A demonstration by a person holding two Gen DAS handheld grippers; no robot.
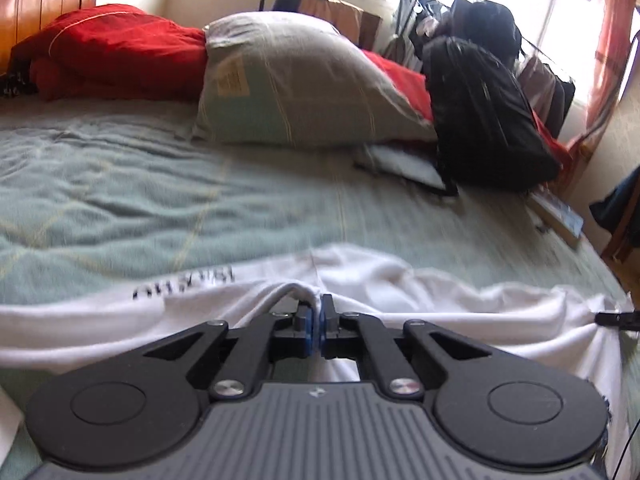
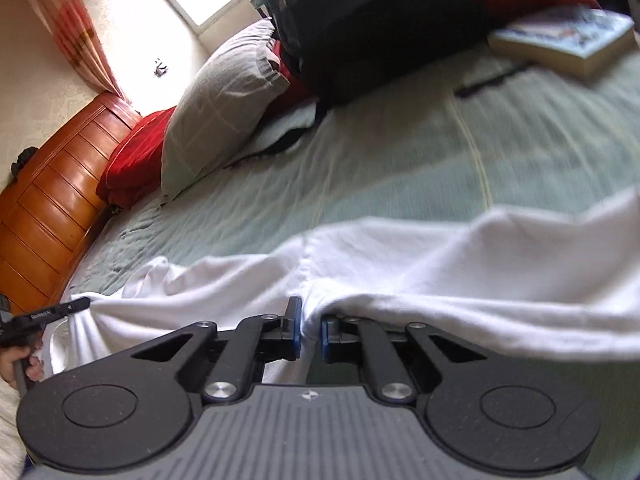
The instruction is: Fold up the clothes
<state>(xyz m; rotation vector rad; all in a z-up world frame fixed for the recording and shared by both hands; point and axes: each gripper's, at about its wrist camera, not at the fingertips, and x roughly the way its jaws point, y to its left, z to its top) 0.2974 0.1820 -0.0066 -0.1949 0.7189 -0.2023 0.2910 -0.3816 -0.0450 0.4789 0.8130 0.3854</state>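
A white garment (image 1: 400, 292) with black printed letters lies stretched across the pale green bedsheet (image 1: 160, 192). In the left wrist view my left gripper (image 1: 319, 312) is shut on a bunched fold of its near edge. The tip of my right gripper (image 1: 616, 318) shows at the far right, at the cloth's corner. In the right wrist view my right gripper (image 2: 310, 320) pinches the white garment (image 2: 440, 272) at a seam, cloth filling the narrow gap between the blue pads (image 2: 296, 332). My left gripper (image 2: 60, 310) holds the far left end, with a hand (image 2: 20, 364) below it.
A grey-green pillow (image 1: 300, 80) and a red blanket (image 1: 120, 48) lie at the head of the bed by the wooden headboard (image 2: 52, 208). A black backpack (image 1: 488, 116) and a book (image 2: 568, 40) rest on the sheet (image 2: 400, 160). A clothes rack (image 1: 460, 8) stands by the window.
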